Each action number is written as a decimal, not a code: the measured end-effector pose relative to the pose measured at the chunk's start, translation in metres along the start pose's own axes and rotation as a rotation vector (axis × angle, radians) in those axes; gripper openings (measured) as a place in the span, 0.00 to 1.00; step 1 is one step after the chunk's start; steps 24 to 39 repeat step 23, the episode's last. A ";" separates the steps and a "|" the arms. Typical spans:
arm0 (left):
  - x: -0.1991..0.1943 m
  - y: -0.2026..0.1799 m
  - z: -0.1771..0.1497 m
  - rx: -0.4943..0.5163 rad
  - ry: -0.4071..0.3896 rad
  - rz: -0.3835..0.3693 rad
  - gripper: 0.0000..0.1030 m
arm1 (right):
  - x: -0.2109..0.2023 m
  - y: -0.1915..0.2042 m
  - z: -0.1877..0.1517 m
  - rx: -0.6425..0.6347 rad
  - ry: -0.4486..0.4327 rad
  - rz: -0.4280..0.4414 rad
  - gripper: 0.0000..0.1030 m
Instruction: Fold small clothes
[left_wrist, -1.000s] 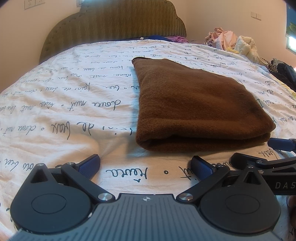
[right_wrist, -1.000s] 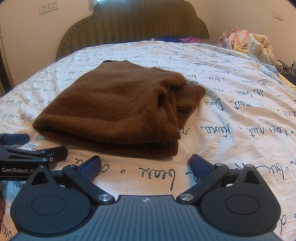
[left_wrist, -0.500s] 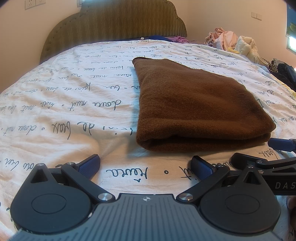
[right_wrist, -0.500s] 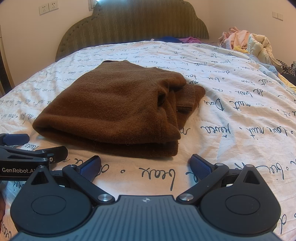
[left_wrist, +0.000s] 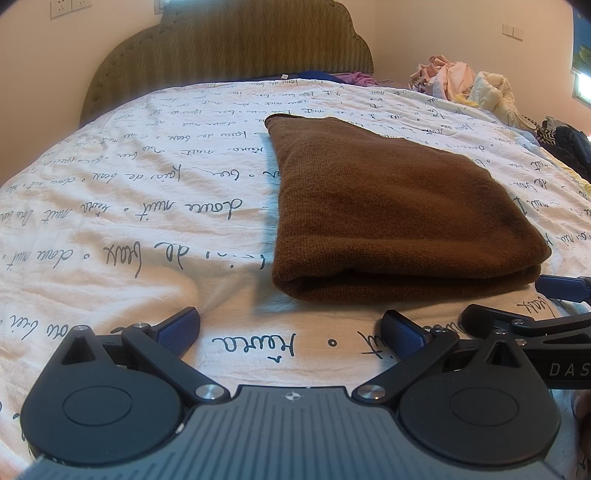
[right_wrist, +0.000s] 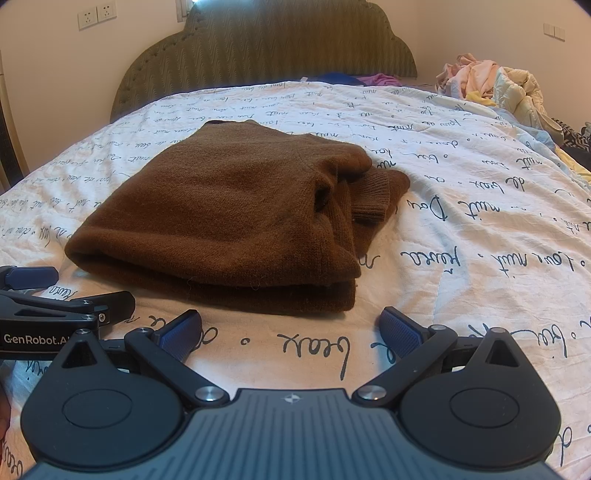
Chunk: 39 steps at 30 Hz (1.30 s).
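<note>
A brown knitted sweater (left_wrist: 391, 206) lies folded into a thick rectangle on the white bedsheet; in the right wrist view the sweater (right_wrist: 229, 218) shows a ribbed cuff poking out at its right side. My left gripper (left_wrist: 290, 332) stands open just short of the folded near edge, nothing between its blue pads. My right gripper (right_wrist: 290, 332) is open too, close to the sweater's near edge and apart from it. Each gripper shows at the edge of the other's view: the right one (left_wrist: 532, 306), the left one (right_wrist: 55, 295).
The bedsheet (left_wrist: 129, 229) carries dark handwritten lettering. A padded olive headboard (left_wrist: 229, 55) closes the far end. A heap of pale clothes (right_wrist: 491, 85) sits at the back right, with dark garments (left_wrist: 569, 147) farther right.
</note>
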<state>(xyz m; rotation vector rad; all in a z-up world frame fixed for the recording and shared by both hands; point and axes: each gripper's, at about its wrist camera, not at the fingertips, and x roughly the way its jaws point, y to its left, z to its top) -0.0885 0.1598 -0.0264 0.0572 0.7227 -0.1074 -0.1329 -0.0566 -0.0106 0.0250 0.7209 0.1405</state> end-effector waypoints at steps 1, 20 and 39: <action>0.000 0.000 0.000 0.000 0.000 0.000 1.00 | 0.000 0.000 0.000 0.000 0.000 0.000 1.00; -0.001 0.003 0.000 -0.012 -0.003 -0.006 1.00 | -0.002 -0.001 0.000 0.047 -0.020 -0.038 1.00; -0.002 0.001 -0.001 -0.004 -0.002 -0.001 1.00 | 0.001 -0.002 0.003 0.051 -0.007 -0.046 1.00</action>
